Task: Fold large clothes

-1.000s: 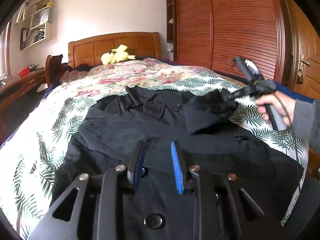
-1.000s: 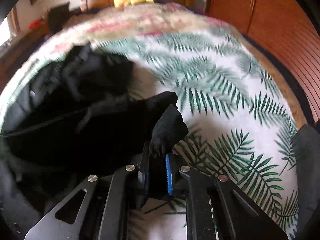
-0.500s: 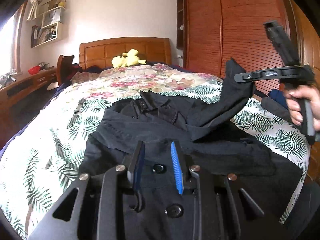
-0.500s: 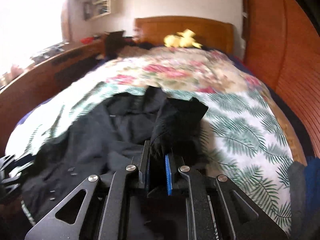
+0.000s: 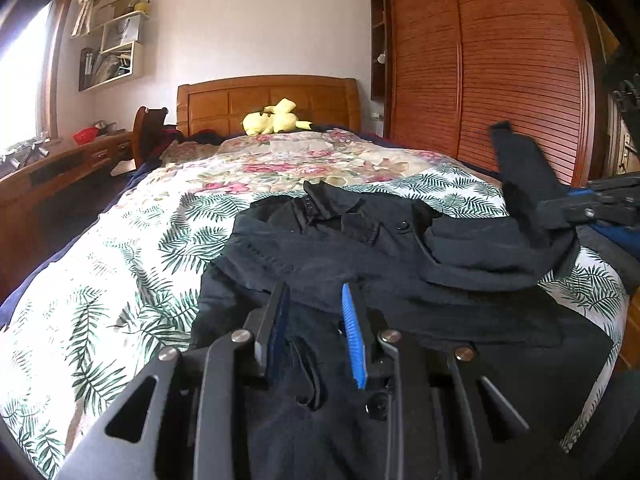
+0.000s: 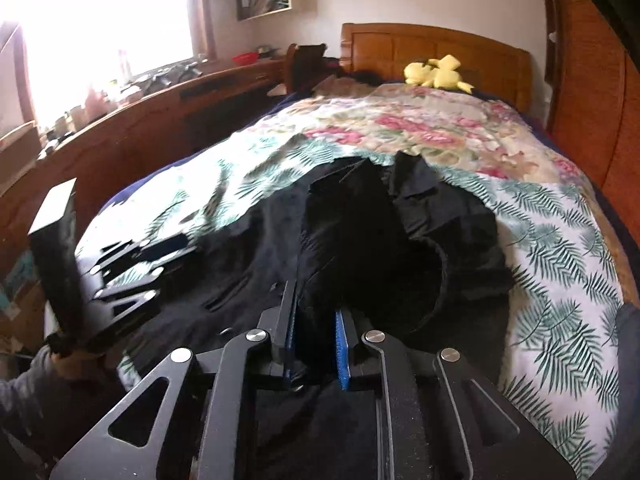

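- I am looking at the black jacket, which is lying spread on the leaf-print bedcover, collar toward the wooden headboard.
- My left gripper is hovering low over the jacket's near hem; its jaws are standing a little apart and I am not seeing cloth pinched between the blue pads.
- My right gripper is carrying the sleeve across the jacket body; its jaws have just been opening, with sleeve cloth between them, but I cannot tell whether the pads are pressing it.
- A yellow plush toy is resting by the headboard.
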Demonstrator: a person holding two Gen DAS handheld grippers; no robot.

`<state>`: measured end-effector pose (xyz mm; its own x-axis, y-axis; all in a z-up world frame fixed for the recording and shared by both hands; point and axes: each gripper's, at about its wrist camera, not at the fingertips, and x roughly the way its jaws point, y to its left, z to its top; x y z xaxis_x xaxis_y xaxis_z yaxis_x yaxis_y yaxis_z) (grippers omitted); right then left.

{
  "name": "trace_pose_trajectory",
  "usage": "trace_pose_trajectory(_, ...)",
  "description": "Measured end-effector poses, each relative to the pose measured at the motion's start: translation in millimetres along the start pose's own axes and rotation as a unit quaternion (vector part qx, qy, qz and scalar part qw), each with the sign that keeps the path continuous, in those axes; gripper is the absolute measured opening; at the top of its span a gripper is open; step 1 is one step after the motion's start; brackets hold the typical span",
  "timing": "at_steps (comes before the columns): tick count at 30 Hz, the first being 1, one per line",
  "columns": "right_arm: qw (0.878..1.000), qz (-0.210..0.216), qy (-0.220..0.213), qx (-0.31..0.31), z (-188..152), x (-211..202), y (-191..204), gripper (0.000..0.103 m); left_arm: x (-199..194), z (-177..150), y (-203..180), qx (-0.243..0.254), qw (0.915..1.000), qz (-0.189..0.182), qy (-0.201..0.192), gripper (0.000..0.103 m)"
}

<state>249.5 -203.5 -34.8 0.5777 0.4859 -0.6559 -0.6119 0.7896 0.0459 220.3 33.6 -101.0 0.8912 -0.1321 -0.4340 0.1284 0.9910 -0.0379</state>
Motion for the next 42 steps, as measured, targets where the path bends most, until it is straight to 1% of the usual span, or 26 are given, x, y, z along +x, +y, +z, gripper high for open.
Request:
trace_pose_trajectory(3, 1.000, -0.005, 0.001, -0.007, -5.4, -9.7, 13.1, 0.024, 4.8, -3.2, -0.4, 0.002, 1.0000, 0.003, 0.007, 0.025)
trace_pose_trajectory(4, 1.000, -0.004, 0.000, -0.009, -6.7, -14.1, 15.9, 0.029, 5.7, -4.2, -1.5, 0.003, 0.9999, 0.004, 0.009, 0.025)
trace_pose_trajectory(5, 1.000, -0.004, 0.000, -0.009, -8.0, -17.9, 17.9, 0.039, 7.5, -5.7, -2.2, 0.004, 0.9999, 0.004, 0.013, 0.025)
trace_pose_trajectory(6, 1.000, -0.003, 0.002, -0.010, -10.6, -22.0, 19.7, 0.044, 8.4, -6.7, -2.8, 0.004, 0.9999, 0.002, 0.015, 0.025)
trace_pose_trajectory(7, 1.000, 0.000, 0.004, -0.015, -12.4, -24.7, 21.4, 0.047, 9.4, -7.6, -3.7, 0.002, 0.9998, -0.001, 0.019, 0.025)
trace_pose_trajectory(8, 1.000, 0.000, 0.001, -0.021, -14.1, -27.5, 23.6, 0.048, 9.8, -8.3, -5.0, -0.001, 0.9997, -0.006, 0.022, 0.025)
trace_pose_trajectory(9, 1.000, -0.009, -0.003, -0.028, -17.5, -31.8, 25.0, 0.048, 9.7, -9.0, -7.0, -0.002, 0.9996, -0.013, 0.024, 0.025)
trace_pose_trajectory(11, 1.000, -0.016, -0.002, -0.025, -23.0, -35.1, 22.4, 0.048, 9.5, -10.9, -12.3, 0.001, 0.9995, -0.019, 0.026, 0.025)
trace_pose_trajectory(14, 1.000, -0.024, -0.001, -0.007, -33.0, -37.6, 9.0, 0.048, 7.6, -13.8, -23.7, 0.012, 0.9992, -0.024, 0.028, 0.025)
trace_pose_trajectory(18, 0.999, -0.049, 0.000, 0.013, -49.6, -34.7, -15.6, 0.048, 5.1, -20.5, -41.9, 0.021, 0.9977, -0.051, 0.039, 0.025)
trace_pose_trajectory(23, 0.997, -0.070, 0.005, 0.035, -74.7, -16.7, -47.7, 0.048, -1.7, -34.7, -63.7, 0.035, 0.9955, -0.071, 0.054, 0.025)
trace_pose_trajectory(28, 0.995, -0.087, 0.006, 0.051, -98.2, 7.6, -68.7, 0.048, -8.2, -49.5, -80.7, 0.038, 0.9931, -0.087, 0.069, 0.025)
trace_pose_trajectory(31, 0.994, -0.089, -0.001, 0.061, -110.2, 19.4, -74.9, 0.048, -9.4, -58.0, -86.7, 0.035, 0.9922, -0.090, 0.079, 0.025)
trace_pose_trajectory(33, 0.994, -0.088, 0.010, 0.064, -116.3, 29.0, -76.6, 0.048, -10.9, -64.9, -90.7, 0.031, 0.9911, -0.095, 0.088, 0.025)
trace_pose_trajectory(36, 0.995, -0.084, 0.011, 0.058, -120.8, 32.7, -75.2, 0.048, -14.9, -72.2, -95.2, 0.032, 0.9901, -0.097, 0.097, 0.025)
trace_pose_trajectory(38, 0.995, -0.092, 0.013, 0.048, -124.2, 34.3, -73.5, 0.048, -18.6, -76.1, -99.9, 0.030, 0.9893, -0.099, 0.103, 0.025)
trace_pose_trajectory(42, 0.994, -0.095, 0.027, 0.050, -131.7, 39.5, -73.9, 0.048, -24.8, -82.1, -110.0, 0.021, 0.9869, -0.109, 0.117, 0.025)
